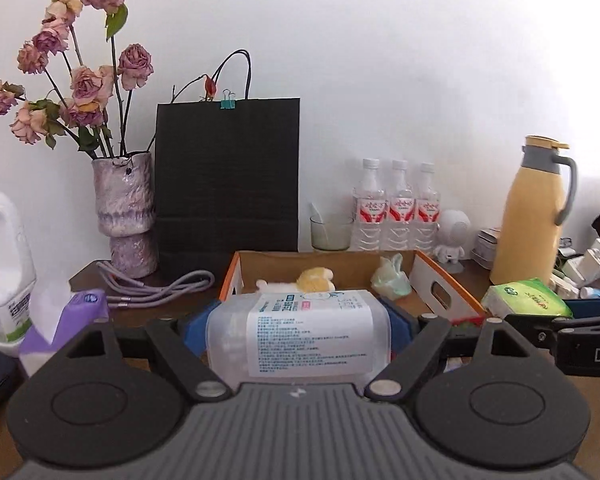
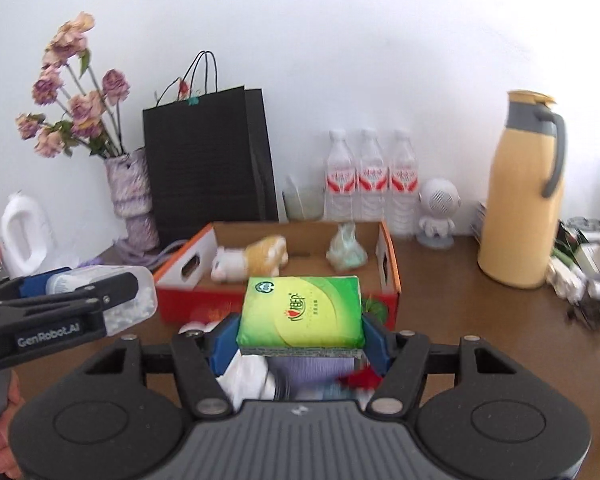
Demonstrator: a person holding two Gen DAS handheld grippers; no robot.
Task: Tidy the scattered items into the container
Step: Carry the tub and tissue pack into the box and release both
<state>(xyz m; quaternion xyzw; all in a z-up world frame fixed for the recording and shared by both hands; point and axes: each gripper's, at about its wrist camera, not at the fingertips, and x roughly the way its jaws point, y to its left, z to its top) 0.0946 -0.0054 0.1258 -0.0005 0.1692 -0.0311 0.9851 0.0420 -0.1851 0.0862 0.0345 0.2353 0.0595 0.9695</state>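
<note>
nearest to me, the left gripper (image 1: 300, 316) was clamped on a clear plastic box (image 1: 300, 336) with a printed label, its blue pads pressed against the two short ends. the right gripper (image 2: 300, 334) was closed on a green tissue pack (image 2: 300, 312), squeezed across its width. both loads hung in the air just short of the cardboard box (image 2: 390, 264), neither one over its opening yet.

the plastic box looked stiff and smooth, so i judged it could slip if the pads eased off; held by the ends as it was, it seemed steady enough. what looked like small white things showed through its wall, so it was probably light. the tissue pack was soft and would give under pressure; a hold across the middle suited it, and a drop would not hurt it.

inside the cardboard box a plush toy (image 2: 252, 260) lay towards the left and a pale green bundle (image 2: 346, 252) towards the right, with bare floor between them.

beyond stood a black paper bag (image 2: 204, 160), three water bottles (image 2: 370, 176) and a yellow flask (image 2: 520, 192).
</note>
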